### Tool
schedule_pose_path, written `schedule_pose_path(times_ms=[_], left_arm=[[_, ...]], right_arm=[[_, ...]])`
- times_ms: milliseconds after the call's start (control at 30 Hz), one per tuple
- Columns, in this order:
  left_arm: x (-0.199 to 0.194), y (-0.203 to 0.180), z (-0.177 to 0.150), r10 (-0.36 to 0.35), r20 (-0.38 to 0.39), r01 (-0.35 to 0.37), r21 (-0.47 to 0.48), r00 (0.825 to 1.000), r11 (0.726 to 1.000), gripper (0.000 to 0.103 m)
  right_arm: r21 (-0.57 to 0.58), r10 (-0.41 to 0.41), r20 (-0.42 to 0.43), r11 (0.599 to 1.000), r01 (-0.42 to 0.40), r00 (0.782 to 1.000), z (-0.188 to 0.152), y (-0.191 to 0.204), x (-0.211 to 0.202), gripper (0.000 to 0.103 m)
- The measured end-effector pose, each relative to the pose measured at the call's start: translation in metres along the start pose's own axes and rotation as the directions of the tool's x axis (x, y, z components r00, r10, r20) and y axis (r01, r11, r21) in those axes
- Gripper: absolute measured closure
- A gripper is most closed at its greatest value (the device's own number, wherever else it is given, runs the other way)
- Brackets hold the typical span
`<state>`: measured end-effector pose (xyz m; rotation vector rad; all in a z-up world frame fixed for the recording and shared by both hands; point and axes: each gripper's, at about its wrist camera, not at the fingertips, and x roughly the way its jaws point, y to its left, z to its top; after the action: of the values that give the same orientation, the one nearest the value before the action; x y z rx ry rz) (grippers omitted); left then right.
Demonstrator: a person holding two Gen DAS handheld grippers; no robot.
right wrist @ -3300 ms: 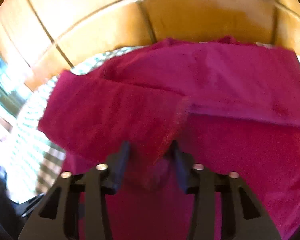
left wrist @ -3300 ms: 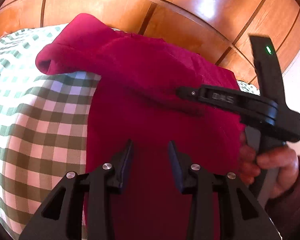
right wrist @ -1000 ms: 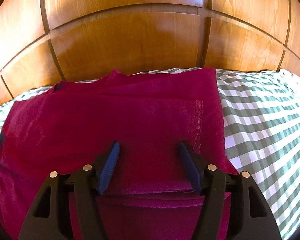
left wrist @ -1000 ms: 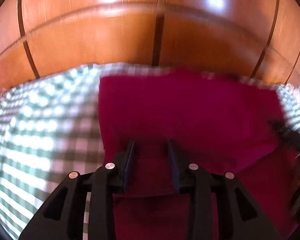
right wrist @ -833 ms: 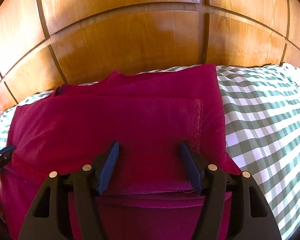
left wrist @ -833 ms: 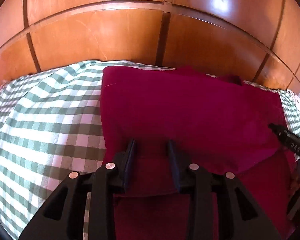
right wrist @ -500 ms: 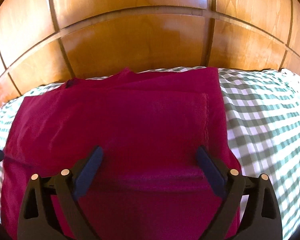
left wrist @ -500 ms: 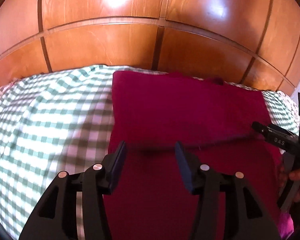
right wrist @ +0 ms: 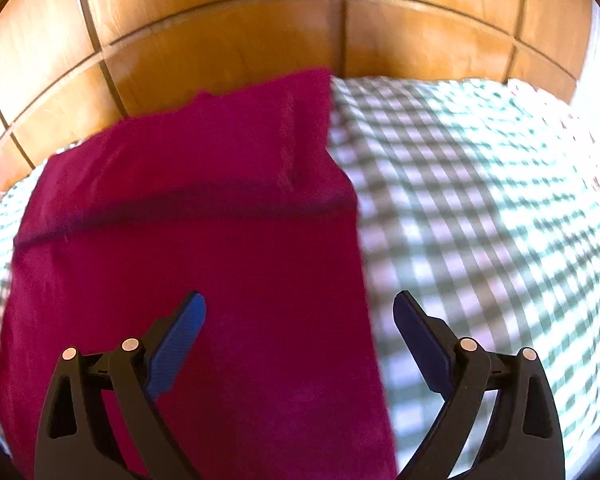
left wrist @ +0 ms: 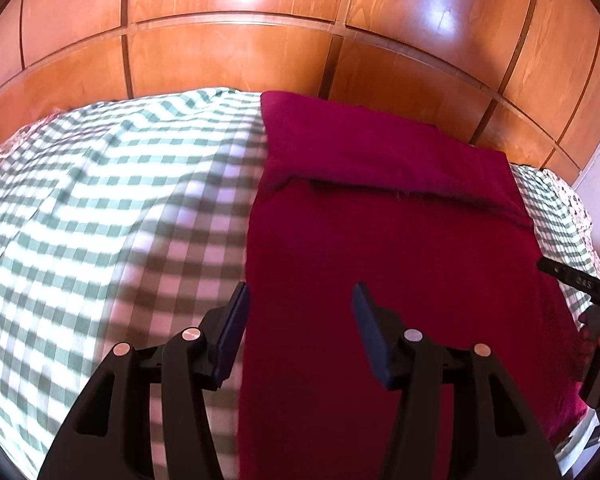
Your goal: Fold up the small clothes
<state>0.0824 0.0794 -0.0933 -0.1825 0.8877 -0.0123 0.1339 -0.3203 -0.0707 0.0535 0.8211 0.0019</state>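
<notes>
— What lies around the work, from the left?

— A green-and-white checked cloth (left wrist: 112, 216) covers the surface, and a glossy wooden panelled wall (left wrist: 228, 60) rises behind it. Nothing blocks the way. The left gripper (left wrist: 300, 320) hangs over the left edge of the dark red folded garment (left wrist: 380, 240), its jaws opening, with nothing pinched between them.

— And further right?

— The garment lies flat on the checks, its far part folded over. The right gripper (right wrist: 300, 334) hovers over its right edge, jaws spread wide and gripping nothing.

— Any containers?

— I see none.
</notes>
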Motion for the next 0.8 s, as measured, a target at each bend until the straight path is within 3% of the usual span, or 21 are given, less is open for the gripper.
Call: schedule_pose_path(times_ms=[333, 467, 567, 633, 667, 700, 733, 800], left_arm=[[-0.016, 0.02, -0.041, -0.007, -0.062, 0.009, 0.021, 0.998, 1.0, 0.049], [-0.029, 0.027, -0.065, -0.098, -0.125, 0.104, 0.045, 0.987, 0.994, 0.052], [-0.044, 0.023, -0.083, -0.204, -0.17, 0.22, 0.08, 0.964, 0.972, 0.062], [-0.049, 0.016, -0.091, -0.239, -0.192, 0.263, 0.114, 0.952, 0.958, 0.068], [-0.051, 0.01, -0.097, -0.243, -0.206, 0.275, 0.147, 0.948, 0.95, 0.074], [-0.051, 0.008, -0.1, -0.242, -0.215, 0.279, 0.165, 0.946, 0.946, 0.09], [-0.051, 0.006, -0.102, -0.24, -0.215, 0.279, 0.173, 0.947, 0.945, 0.091], [-0.055, 0.008, -0.097, -0.27, -0.198, 0.302, 0.152, 0.942, 0.941, 0.093]], right_arm=[[0.005, 0.117, -0.085, 0.993, -0.117, 0.99, -0.075, -0.014, -0.037, 0.009], [0.005, 0.16, -0.121, 0.987, -0.16, 0.98, -0.106, -0.018, -0.057, 0.014], [0.013, 0.191, -0.145, 0.981, -0.191, 0.971, -0.125, -0.023, -0.071, 0.031], [0.001, 0.207, -0.165, 0.978, -0.21, 0.964, -0.138, -0.023, -0.08, 0.049], [-0.005, 0.209, -0.168, 0.977, -0.213, 0.963, -0.141, -0.024, -0.083, 0.055], [-0.012, 0.212, -0.173, 0.976, -0.217, 0.962, -0.145, -0.023, -0.086, 0.067], [-0.013, 0.213, -0.173, 0.976, -0.219, 0.961, -0.144, -0.022, -0.087, 0.08], [-0.015, 0.223, -0.164, 0.973, -0.229, 0.961, -0.137, -0.022, -0.09, 0.09]])
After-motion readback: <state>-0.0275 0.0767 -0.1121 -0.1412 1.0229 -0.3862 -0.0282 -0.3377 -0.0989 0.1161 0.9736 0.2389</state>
